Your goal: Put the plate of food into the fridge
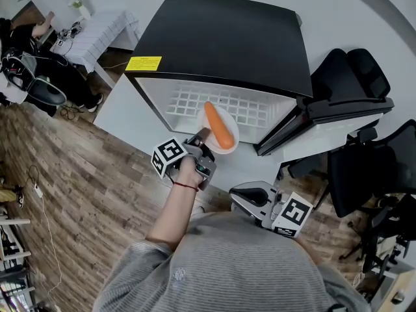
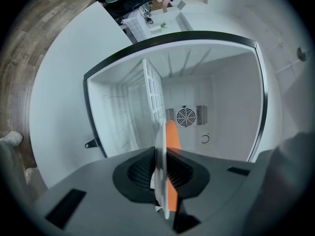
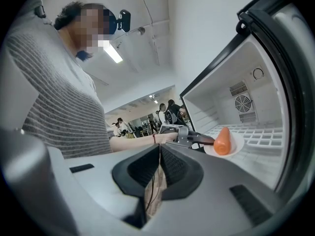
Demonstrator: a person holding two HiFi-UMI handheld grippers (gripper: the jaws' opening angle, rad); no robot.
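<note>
A white plate point(image 1: 229, 119) with an orange carrot point(image 1: 219, 125) on it hangs at the mouth of the open black fridge point(image 1: 221, 38), above its white wire shelf point(image 1: 188, 103). My left gripper point(image 1: 203, 135) is shut on the plate's near rim. In the left gripper view the plate point(image 2: 160, 151) stands edge-on between the jaws, the carrot point(image 2: 172, 135) to its right, and the white fridge interior point(image 2: 226, 97) lies ahead. My right gripper point(image 1: 237, 194) is near my body, shut and holding nothing. The right gripper view shows the carrot point(image 3: 222, 141) and plate point(image 3: 237, 145) from the side.
The fridge door point(image 1: 338, 109) stands open to the right. Black office chairs point(image 1: 377, 168) crowd the right side. A white desk point(image 1: 97, 31) and a seated person point(image 1: 26, 51) are at the far left. Wood floor point(image 1: 84, 200) lies to the left.
</note>
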